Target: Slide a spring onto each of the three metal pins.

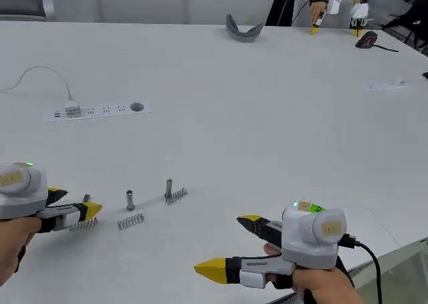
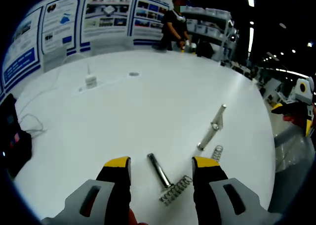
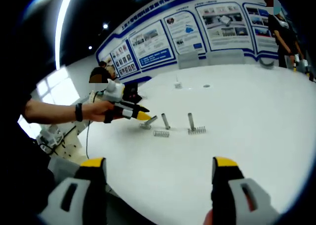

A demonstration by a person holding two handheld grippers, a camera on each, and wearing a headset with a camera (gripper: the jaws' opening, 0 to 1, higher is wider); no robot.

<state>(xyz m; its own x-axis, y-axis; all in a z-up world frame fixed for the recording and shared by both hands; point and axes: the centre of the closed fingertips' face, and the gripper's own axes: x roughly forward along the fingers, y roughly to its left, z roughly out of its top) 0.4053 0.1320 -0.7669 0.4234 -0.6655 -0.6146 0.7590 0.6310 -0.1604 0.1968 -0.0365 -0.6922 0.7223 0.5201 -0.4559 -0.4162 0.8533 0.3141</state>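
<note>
**Right gripper** (image 1: 228,244): nearest the person, held low over the white tabletop (image 1: 267,130). Its yellow-tipped jaws are spread wide and carry nothing, well apart from the work.

**Left gripper** (image 2: 161,161): jaws parted and empty. In its own view they frame the nearest short steel pin (image 2: 157,168) and the small coiled wire spring (image 2: 175,189) lying at that pin's foot.

**Work pieces:** the middle pin (image 1: 130,200) and the far pin (image 1: 168,188) stand upright in a row beyond. The second spring (image 1: 131,220) lies flat just beside the middle pin, and the third spring (image 1: 176,196) lies against the base of the far pin. No spring is on a pin — the task appears to be at its start.

**Step in hand, by judgement:** pick up the nearest spring.
- Close on it near one end and lightly, so the coils are not crushed and the bore stays free.
- Turn it upright, line its axis with the pin top, and lower it straight down.
- The pins look slender on small bases. A sideways nudge could topple one, so the right gripper might steady the base.

**Beyond:** a white power strip (image 1: 100,110) lies on the table, clear of the work.
</note>
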